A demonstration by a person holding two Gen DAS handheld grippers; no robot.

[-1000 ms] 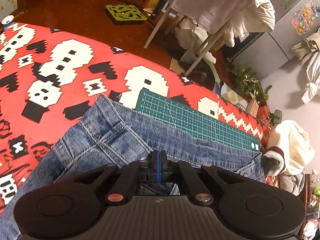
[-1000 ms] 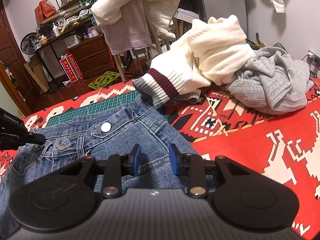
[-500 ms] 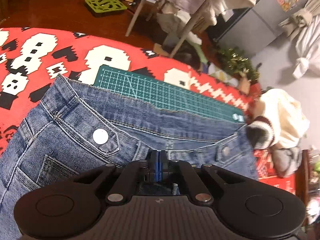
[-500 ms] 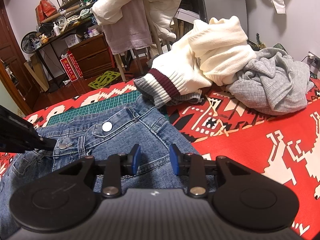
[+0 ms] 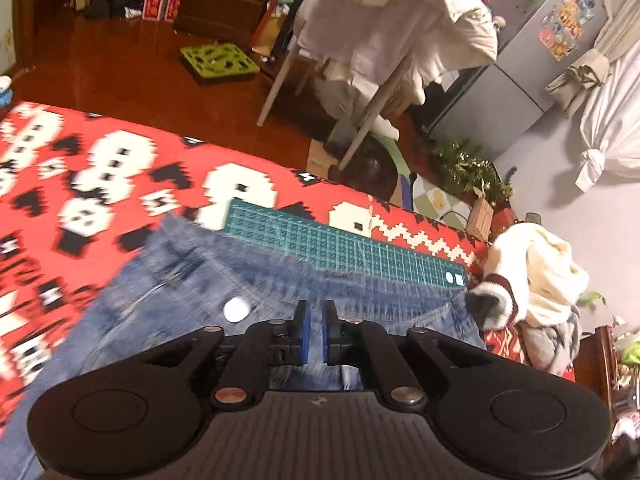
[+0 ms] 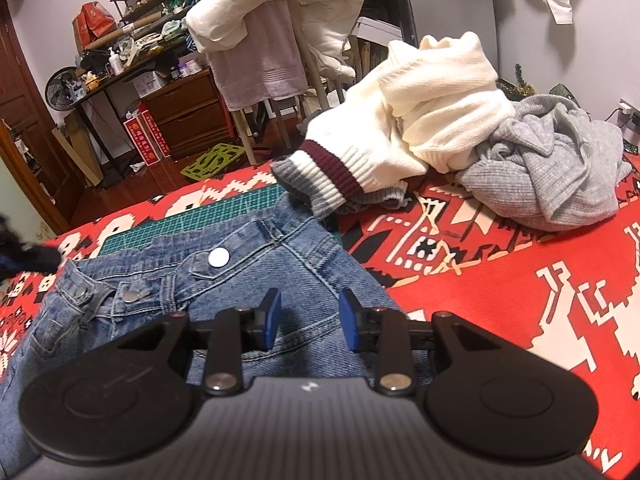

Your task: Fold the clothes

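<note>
L gripper (image 5: 314,330) hovers low over the jeans (image 5: 168,300), blue pads (image 5: 305,332) slightly apart w/ a narrow gap, nothing pinched between them; view is motion-blurred. Jeans lie flat on the red patterned blanket (image 5: 80,184), waistband end toward the far edge, white button (image 5: 236,309) just L of the pads. Beyond the waistband, green cutting mat (image 5: 344,246) pokes out from under the denim. Further R on the bed edge: cream sweater (image 5: 536,268) w/ maroon-striped cuff, just beside the jeans' corner. Floor beyond has a lime-green tray (image 5: 218,60) and a chair (image 5: 384,44) draped w/ pale clothes.

R wrist view: R gripper (image 6: 308,322) also over the jeans (image 6: 256,264), pads spread wide, empty, denim visible in the gap. At far L a dark blurred shape, prob. the L gripper tip, sits near the waistband's L end; can't tell if touching. White button (image 6: 219,257) on the flap near the waistband; metal snaps L of it. Mat (image 6: 192,216) behind. Sweater (image 6: 420,120) cuff overlaps the jeans' R corner; grey knit (image 6: 552,172) heaped to its R, touching it, on the blanket (image 6: 500,276).
</note>
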